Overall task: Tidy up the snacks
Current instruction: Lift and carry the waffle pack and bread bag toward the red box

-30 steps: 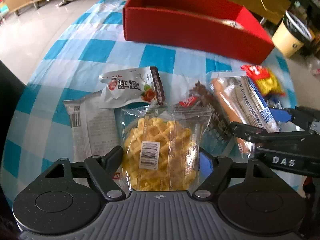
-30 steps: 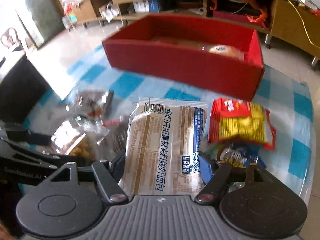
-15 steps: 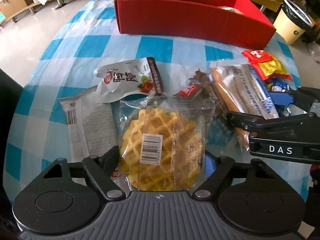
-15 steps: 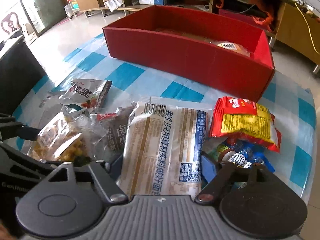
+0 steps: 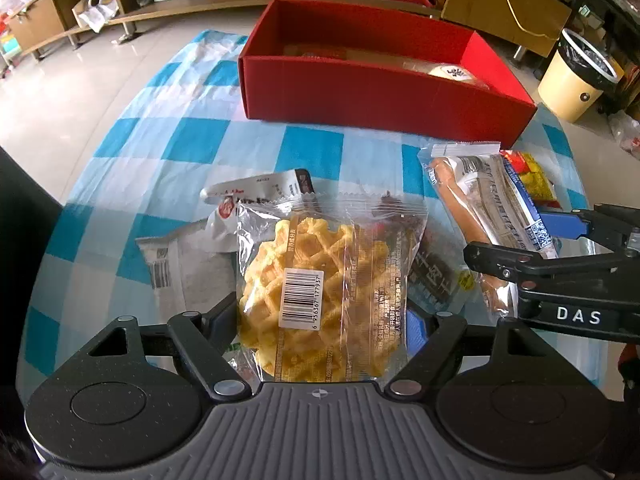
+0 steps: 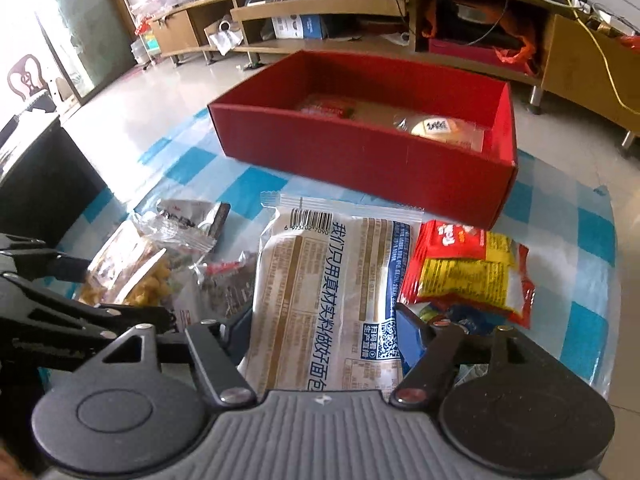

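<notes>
Waffle packet (image 5: 328,296) sat low centre in the left wrist view, pinched at its near end by the left gripper (image 5: 322,322), fingers closed on the clear wrap. Bread packet (image 6: 332,296) filled the lower middle of the right wrist view — the right gripper (image 6: 322,334) clamped on its near end likewise. Both packets appeared raised off the checked tablecloth (image 5: 192,140), though how far could not be judged.

Red box (image 5: 380,92) lay in the upper centre of both views, a couple of wrapped items already inside. Loose snacks remained beneath and beside: white sachet (image 5: 256,196), red-and-yellow packet (image 6: 468,272).

Judgement — to carry well, lift each packet clear of the near wall before moving forward, keep the two grippers apart since they were close side by side, and let go only over bare box floor; slack wrap could slip or snag the rim
</notes>
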The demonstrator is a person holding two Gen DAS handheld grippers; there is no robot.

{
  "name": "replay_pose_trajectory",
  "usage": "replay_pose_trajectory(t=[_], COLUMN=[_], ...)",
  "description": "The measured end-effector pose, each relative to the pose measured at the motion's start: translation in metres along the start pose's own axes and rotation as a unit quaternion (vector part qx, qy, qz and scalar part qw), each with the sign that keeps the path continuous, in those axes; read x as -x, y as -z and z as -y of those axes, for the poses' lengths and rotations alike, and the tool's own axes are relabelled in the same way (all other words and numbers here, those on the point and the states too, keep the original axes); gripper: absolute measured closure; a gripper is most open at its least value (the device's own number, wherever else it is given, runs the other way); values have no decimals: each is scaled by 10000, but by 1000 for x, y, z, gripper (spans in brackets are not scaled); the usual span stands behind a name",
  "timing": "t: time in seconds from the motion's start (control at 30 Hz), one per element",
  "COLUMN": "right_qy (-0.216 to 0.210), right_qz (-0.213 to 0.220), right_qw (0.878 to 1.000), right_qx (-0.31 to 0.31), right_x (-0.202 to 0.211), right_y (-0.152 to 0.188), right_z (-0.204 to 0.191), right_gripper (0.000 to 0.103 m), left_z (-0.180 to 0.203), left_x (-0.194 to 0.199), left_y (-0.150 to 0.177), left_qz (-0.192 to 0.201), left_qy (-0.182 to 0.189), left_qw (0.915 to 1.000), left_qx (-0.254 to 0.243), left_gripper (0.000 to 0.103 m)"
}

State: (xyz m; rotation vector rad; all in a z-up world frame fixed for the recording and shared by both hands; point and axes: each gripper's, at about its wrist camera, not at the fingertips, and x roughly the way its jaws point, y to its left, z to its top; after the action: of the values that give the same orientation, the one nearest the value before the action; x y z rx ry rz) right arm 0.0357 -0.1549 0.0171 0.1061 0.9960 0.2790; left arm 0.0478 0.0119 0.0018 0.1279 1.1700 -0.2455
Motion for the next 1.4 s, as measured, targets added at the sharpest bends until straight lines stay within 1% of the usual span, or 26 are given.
replay_pose_trajectory(t=[0.33,0.47,0.87,1.17,1.4], right_qy=[-6,0,122,214,274], right_qz=[219,315,638,925,1084], right_qw=[9998,9995,9978,9952,9931], right_qx=[-39,-80,-141,-255,-345], right_x=[9,14,22,30,32], right_y=[-7,-10,-22,-34,-44], right_z=[3,5,12,20,25], right_gripper=[34,34,34,34,34], left_z=[-4,-6,-6,-8,-5], left_x=[3,7,19,19,19], left_y=[-12,-19,-42,-60,-71], left_qz=[202,334,739,911,1026], left_qy=[-89,-159,-210,-246,-248], left_qw=[9996,9991,9966,9946,9936], left_qx=[167,201,303,420,393], left_gripper=[20,20,20,20,20])
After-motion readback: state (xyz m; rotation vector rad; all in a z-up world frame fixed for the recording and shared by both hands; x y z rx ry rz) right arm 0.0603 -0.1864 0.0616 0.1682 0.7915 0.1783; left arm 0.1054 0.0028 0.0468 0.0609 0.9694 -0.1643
